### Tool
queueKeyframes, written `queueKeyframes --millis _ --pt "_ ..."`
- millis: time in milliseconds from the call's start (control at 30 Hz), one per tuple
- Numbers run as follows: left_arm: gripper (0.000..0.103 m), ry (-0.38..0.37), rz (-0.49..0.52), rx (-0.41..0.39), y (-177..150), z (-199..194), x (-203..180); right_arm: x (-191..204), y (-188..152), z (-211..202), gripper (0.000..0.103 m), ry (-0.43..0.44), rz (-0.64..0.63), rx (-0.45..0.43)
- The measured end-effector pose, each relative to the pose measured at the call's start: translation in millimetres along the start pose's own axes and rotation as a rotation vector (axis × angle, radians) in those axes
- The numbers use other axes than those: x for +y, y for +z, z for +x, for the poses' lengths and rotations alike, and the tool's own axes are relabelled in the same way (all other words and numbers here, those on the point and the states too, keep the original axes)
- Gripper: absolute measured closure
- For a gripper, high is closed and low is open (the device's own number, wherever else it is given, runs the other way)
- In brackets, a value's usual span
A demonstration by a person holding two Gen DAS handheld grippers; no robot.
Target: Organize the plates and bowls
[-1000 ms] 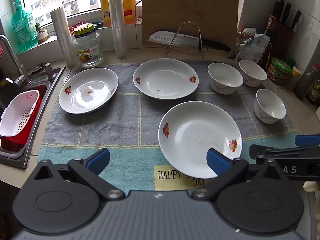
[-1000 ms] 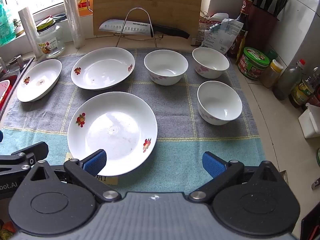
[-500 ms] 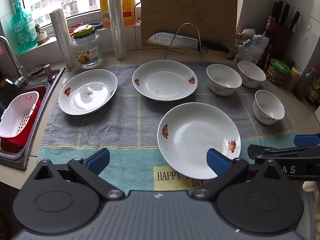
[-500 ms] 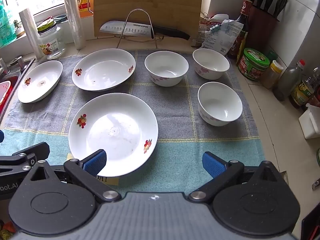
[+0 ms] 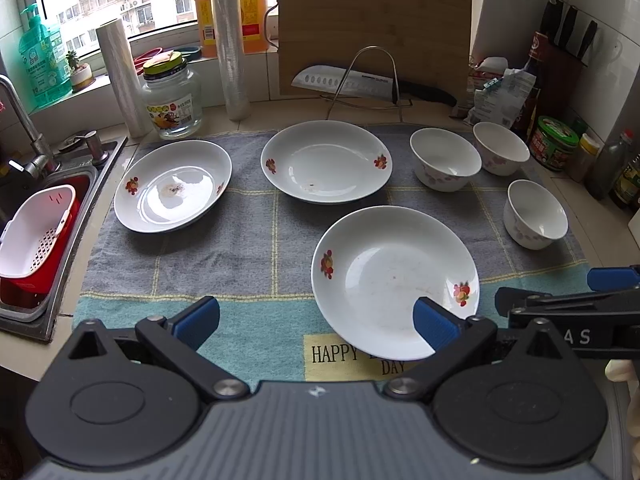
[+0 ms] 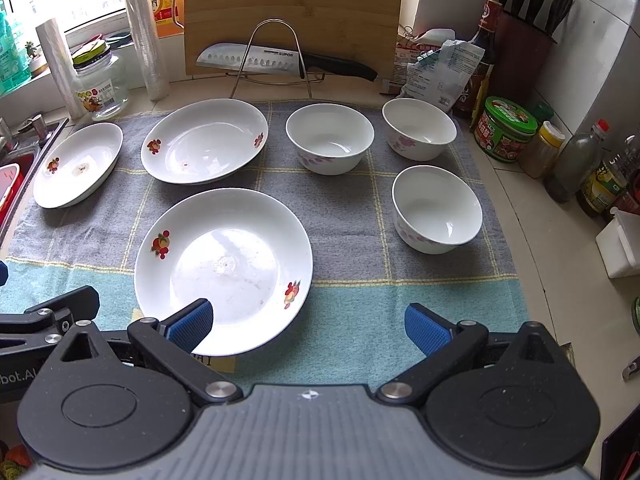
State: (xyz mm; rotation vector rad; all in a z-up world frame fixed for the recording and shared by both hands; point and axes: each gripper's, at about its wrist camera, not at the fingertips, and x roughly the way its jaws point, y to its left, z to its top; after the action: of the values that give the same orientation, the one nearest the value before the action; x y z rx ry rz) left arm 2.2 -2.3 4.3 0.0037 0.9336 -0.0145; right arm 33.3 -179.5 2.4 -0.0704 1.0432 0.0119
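— Plates and bowls, where do they lie?
— All on the towel [image 5: 248,252] over the worktop [image 6: 560,288]. Near plate [image 5: 394,280] sits at 6 o'clock of the cloth, its near rim over the teal strip; mid plate [image 5: 326,162] at 12; left plate [image 5: 173,186] at 10, close to the towel's left edge by the sink [image 5: 24,264]. Three bowls cluster at 2 o'clock: back bowl [image 6: 419,129], mid bowl [image 6: 329,139], near bowl [image 6: 437,210].
— And the tools?
— Left tool [image 5: 316,322] spread wide, empty, low over the teal strip; its right pad overlaps the near plate's rim in view. Right tool [image 6: 308,326] also wide, holding nothing, its left pad over that plate's near edge.
— Open room?
— Bare grey cloth at 8 o'clock, between left plate and near plate, and teal cloth at 5 o'clock.
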Motion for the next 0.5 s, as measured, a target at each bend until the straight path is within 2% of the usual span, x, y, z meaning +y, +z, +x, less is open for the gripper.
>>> queueKeyframes --millis 500 --pt "0.001 0.000 0.001 -0.002 -0.1 -0.1 0.3 -0.6 0.0 -0.6 0.000 0.000 -0.001 -0.001"
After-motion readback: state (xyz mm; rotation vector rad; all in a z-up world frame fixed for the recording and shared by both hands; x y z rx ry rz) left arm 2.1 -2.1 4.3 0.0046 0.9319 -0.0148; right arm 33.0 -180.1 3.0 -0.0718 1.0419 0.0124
